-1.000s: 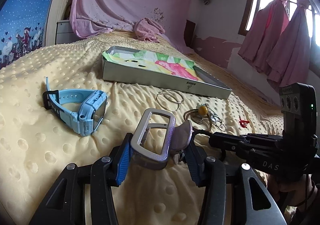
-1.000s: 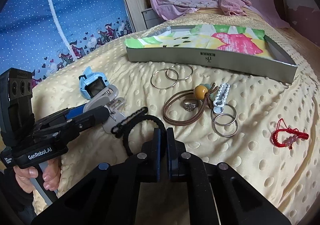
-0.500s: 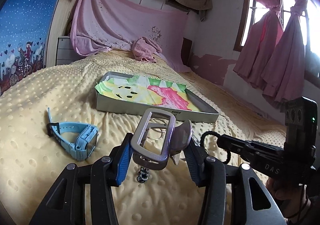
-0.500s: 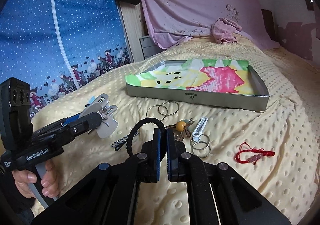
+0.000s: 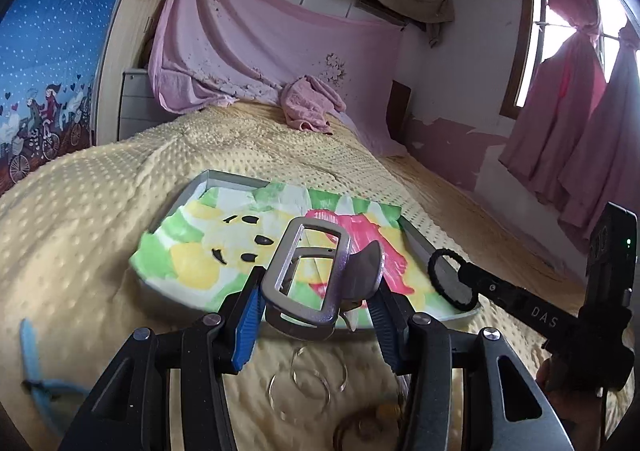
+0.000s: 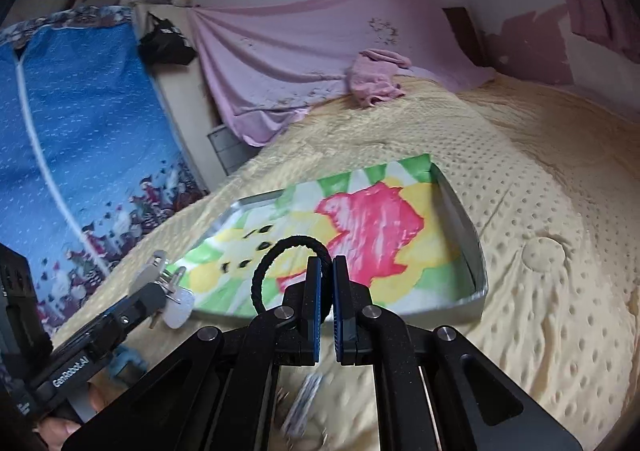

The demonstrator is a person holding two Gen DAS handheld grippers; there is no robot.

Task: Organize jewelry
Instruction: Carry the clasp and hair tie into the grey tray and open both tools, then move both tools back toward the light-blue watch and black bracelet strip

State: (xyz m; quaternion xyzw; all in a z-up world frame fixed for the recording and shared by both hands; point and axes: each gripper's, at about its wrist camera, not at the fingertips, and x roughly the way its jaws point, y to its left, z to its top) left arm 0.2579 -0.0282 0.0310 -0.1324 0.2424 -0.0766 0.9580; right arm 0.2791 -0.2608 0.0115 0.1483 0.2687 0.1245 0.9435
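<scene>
My left gripper (image 5: 316, 307) is shut on a silver-purple hair claw clip (image 5: 308, 283) and holds it in the air at the near edge of the grey tray (image 5: 416, 243), which is lined with a green, yellow and pink cloth. My right gripper (image 6: 326, 271) is shut on a black braided hair tie (image 6: 288, 247) and holds it above the tray (image 6: 468, 235). The right gripper with the hair tie (image 5: 452, 283) also shows in the left wrist view, and the left gripper with the clip (image 6: 168, 291) in the right wrist view.
Silver hoop rings (image 5: 308, 375) lie on the yellow dotted blanket below the left gripper. A blue watch strap (image 5: 32, 363) lies at the left. A pink cloth (image 5: 308, 107) lies at the bed's far end. Blurred small items (image 6: 304, 399) lie under the right gripper.
Both grippers have risen from the blanket and moved forward to the tray, each carrying its item. The jewelry left on the blanket has dropped low in both views.
</scene>
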